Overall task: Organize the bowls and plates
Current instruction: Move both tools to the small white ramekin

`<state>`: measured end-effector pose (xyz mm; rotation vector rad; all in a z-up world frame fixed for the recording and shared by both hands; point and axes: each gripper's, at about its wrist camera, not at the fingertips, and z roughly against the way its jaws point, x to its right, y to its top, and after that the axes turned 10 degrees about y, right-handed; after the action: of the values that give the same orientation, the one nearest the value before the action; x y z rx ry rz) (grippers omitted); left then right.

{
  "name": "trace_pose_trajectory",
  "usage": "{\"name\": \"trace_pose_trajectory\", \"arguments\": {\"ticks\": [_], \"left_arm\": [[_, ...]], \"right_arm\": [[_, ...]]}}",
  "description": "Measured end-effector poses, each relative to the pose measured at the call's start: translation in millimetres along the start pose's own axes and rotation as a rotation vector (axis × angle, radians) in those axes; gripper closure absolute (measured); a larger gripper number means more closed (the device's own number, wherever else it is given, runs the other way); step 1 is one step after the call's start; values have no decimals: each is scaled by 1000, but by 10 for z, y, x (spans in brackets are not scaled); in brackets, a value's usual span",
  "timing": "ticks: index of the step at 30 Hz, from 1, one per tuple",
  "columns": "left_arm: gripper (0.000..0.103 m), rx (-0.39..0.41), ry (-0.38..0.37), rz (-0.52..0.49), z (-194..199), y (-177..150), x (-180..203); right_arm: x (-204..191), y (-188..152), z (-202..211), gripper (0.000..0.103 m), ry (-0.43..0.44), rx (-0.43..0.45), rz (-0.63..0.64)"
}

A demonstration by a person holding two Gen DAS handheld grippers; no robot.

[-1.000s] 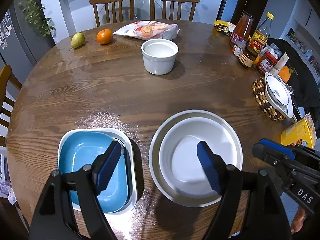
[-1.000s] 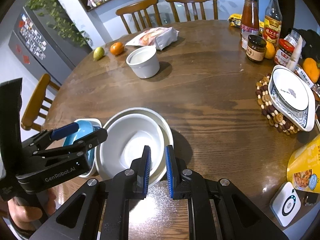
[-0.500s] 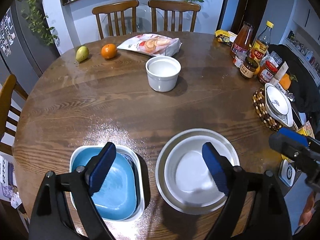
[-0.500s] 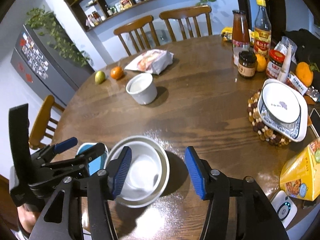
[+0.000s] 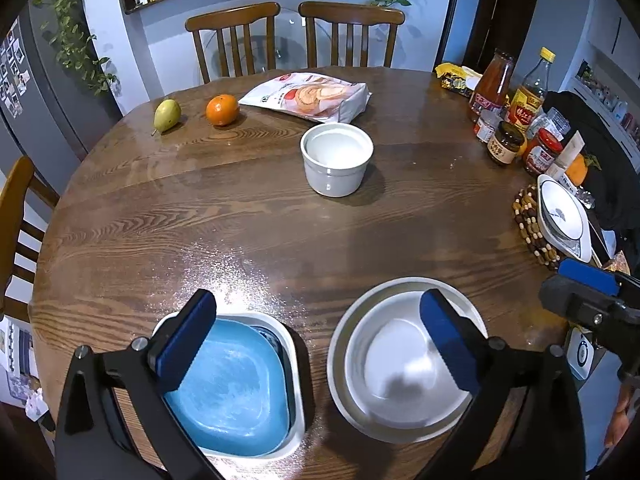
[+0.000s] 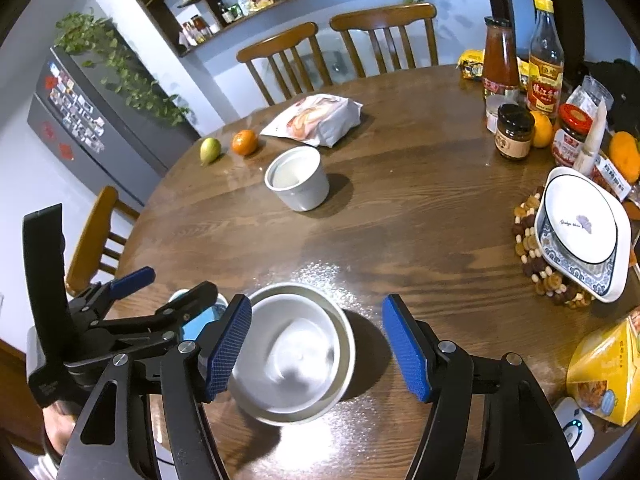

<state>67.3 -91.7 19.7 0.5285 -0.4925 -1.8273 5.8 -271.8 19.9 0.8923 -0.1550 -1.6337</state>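
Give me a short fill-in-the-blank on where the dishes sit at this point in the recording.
1. The blue dish is nested inside a square ____ dish.
2. The round white bowl rests on a round ____.
3. The fruit next to the orange is a ____.
4. The patterned plate lies on a beaded ____.

Missing words: white; plate; pear; trivet
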Motion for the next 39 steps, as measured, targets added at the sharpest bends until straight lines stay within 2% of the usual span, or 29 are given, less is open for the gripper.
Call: {"name": "trace_pose_trajectory", "arguments": {"ticks": [9,18,24,32,35,39], "left_arm": [[1,26,17,-12,-18,233,-64],[1,88,24,-43,47,602,-93],[1,118,20,-16,56,893,-228],[1,77,47,28,-321,1233,-344],[1,47,77,37,-525,1247,-339],[1,4,77,16,-817,1214,-269]], "right_arm": [[-55,182,-18,34,-41,2,35],[-204,582,60,34,-78,62,87],[-259,842,14,34,-101,83,99],[-304,1182,-276,34,-108,54,116],[-244,1293,-478,34,-114,27,101],[-99,1376,-786,34,-105,-23,54]]}}
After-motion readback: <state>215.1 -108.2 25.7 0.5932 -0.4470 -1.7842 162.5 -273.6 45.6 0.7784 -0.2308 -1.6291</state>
